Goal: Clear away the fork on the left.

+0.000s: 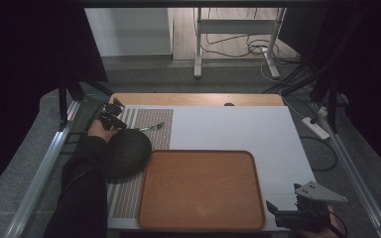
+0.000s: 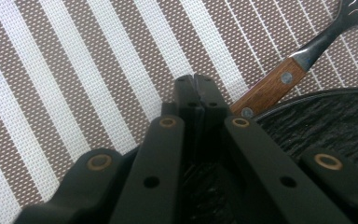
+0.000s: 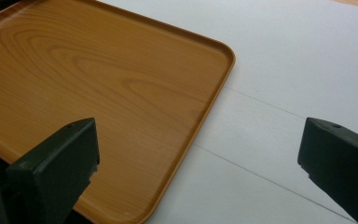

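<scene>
The left hand-held gripper (image 2: pixel 196 93) is resting closed and empty on the brown-and-white striped woven placemat (image 2: pixel 65 84), just beside the wooden-handled metal fork (image 2: pixel 279 84) leaning on the dark round textured plate (image 2: pixel 326 126), probably lining up a pick. The right hand-held gripper (image 3: pixel 198 154) is waiting open beside the empty wooden tray (image 3: pixel 98 84).

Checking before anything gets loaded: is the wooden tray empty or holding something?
Empty. The tray shows bare wood grain across its whole surface in the high view and the right gripper view.

Black sleeve (image 1: pixel 82 193), black grippers with brass-ringed screw holes.
</scene>
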The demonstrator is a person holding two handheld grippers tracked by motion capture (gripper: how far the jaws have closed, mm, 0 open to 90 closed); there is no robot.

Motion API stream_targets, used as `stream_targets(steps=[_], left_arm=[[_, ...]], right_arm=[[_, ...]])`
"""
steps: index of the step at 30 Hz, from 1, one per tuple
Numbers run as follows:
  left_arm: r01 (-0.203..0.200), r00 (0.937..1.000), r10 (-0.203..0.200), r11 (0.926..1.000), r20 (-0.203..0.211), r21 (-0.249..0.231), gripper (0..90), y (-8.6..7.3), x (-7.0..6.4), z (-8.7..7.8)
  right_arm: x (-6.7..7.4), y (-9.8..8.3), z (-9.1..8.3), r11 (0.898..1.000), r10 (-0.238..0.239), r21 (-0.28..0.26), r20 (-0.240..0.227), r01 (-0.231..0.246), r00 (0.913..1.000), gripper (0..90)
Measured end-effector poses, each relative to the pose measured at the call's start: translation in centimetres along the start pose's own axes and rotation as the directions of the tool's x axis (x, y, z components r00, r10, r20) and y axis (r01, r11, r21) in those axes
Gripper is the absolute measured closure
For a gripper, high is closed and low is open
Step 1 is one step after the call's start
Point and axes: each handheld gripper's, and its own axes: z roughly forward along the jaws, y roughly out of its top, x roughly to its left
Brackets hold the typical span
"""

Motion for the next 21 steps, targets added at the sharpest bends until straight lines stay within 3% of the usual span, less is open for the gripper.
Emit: stream_targets(steps=[5,7,9,11,15,18,19,21], left_arm=[[-0.007,1.0000,0.007,1.0000,0.000,-0.003,88.3,0.1,0.1,0.0],[0.027,0.9996,-0.027,0.9988,-0.004,-0.042,83.0,0.2,0.4,-0.5],[0.033,0.9994,-0.033,0.9978,-0.009,-0.059,71.6,0.5,0.5,-0.8],[0.030,0.9995,-0.031,0.9973,-0.012,-0.068,67.8,0.6,0.4,-0.9],[0.010,0.9999,-0.010,0.9961,0.002,-0.088,42.2,1.4,-0.1,-1.0],[0.011,0.9989,-0.006,0.9951,0.047,-0.098,15.7,1.9,-0.6,-0.5],[0.006,0.9975,0.001,0.9953,0.071,-0.097,15.7,2.1,-0.8,-0.2],[-0.017,0.9947,0.025,0.9967,0.100,-0.079,2.0,2.4,-1.3,0.3]], right_arm=[[0.0,0.0,0.0,1.000,0.002,-0.003,-0.001,-0.003,1.0000,0.0],[0.0,0.0,0.0,1.000,0.002,-0.003,-0.002,-0.002,1.0000,0.0],[0.0,0.0,0.0,1.000,0.002,-0.002,-0.003,-0.002,1.0000,0.0],[0.0,0.0,0.0,1.000,0.002,-0.002,-0.003,-0.002,1.0000,0.0],[0.0,0.0,0.0,1.000,0.002,-0.002,-0.004,-0.002,1.0000,0.0],[0.0,0.0,0.0,1.000,-0.003,0.001,-0.005,0.003,1.0000,0.0],[0.0,0.0,0.0,1.000,-0.003,0.001,-0.005,0.003,1.0000,0.0],[0.0,0.0,0.0,1.000,-0.003,-0.002,-0.005,0.003,1.0000,0.0]])
